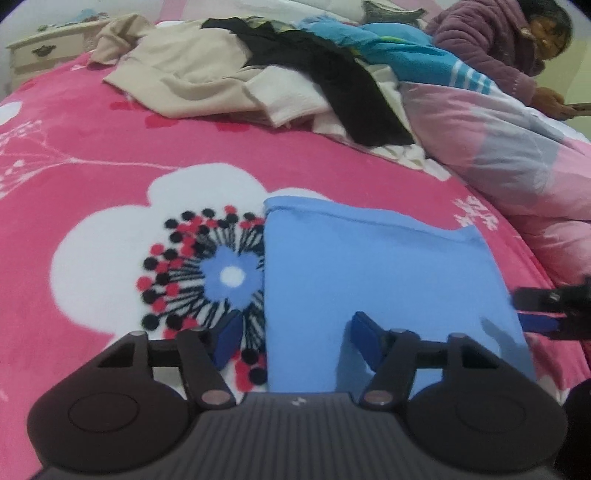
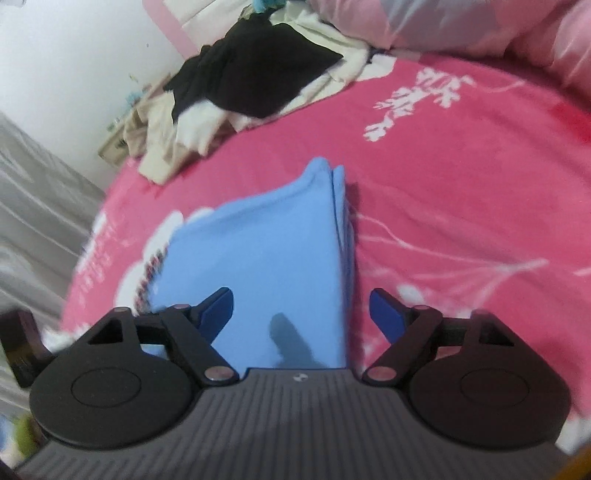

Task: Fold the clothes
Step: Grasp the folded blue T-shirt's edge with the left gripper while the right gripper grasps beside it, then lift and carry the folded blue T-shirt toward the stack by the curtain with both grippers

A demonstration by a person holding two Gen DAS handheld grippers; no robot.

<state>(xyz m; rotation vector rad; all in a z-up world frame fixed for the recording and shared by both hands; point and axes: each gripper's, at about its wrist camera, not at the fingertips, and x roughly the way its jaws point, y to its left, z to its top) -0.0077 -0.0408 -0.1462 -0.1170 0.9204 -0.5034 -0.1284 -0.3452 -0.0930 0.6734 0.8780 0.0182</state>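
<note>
Cloth: folded blue garment (image 1: 388,280) flat on the pink bed (image 1: 92,147), near me.
Left gripper (image 1: 295,336): my jaws apart, empty, straddling its left edge.
Right gripper (image 2: 303,314): my jaws apart, empty, over its right edge.

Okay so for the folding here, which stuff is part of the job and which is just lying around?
Part of the job:
- blue cloth
- left gripper
- right gripper
- pile of unfolded clothes

Just lying about:
- pink floral blanket
- pink quilt
- bedside cabinet
- person in a purple jacket
</note>
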